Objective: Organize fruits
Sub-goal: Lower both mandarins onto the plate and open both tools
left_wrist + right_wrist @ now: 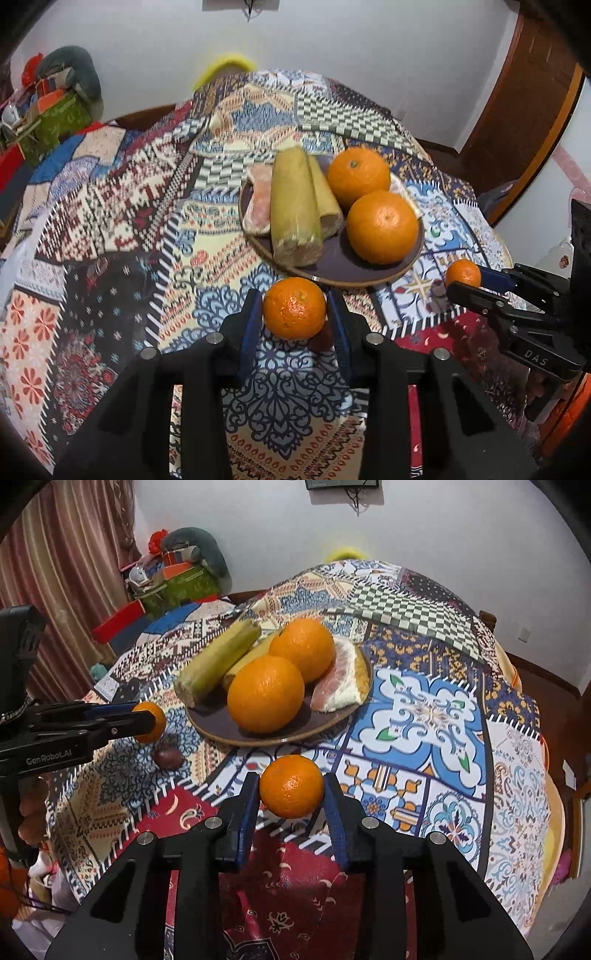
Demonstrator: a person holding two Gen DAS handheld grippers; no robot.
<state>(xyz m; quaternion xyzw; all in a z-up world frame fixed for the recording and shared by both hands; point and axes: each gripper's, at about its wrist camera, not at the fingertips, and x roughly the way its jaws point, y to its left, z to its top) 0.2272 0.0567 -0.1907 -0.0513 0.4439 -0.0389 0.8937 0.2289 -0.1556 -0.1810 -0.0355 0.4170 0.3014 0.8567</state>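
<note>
Sitting under a white wall, spreading a busy patchwork cloth point(110, 229) over the desk, with a dark plate point(369, 275) near its middle carrying two sugarcane pieces point(293, 206), two large oranges point(382, 227) and pomelo wedges point(341, 679). Working left to right: gripping a small mandarin point(294, 308) in the left claw point(294, 314), blue pads pressing on either flank at its widest line, the fruit hanging just short of the plate's near rim. Lying on the cloth beneath that claw, in the right wrist view, a small dark round fruit point(168, 757), apart from the plate. Clenching a second mandarin point(291, 786) in the right claw point(291, 794), held the same way across the middle, poised above the red patch just before the plate's rim. Judging the mandarins light, round and thin-skinned, giving slightly under pressure, so bruising easily and rolling once let go; taking hold across the equator with a gentle squeeze looking right, as here. Judging the free space on the plate tight, mostly along its near edge in front of the oranges, so setting each mandarin down low and against a neighbour to keep it from rolling off.
</note>
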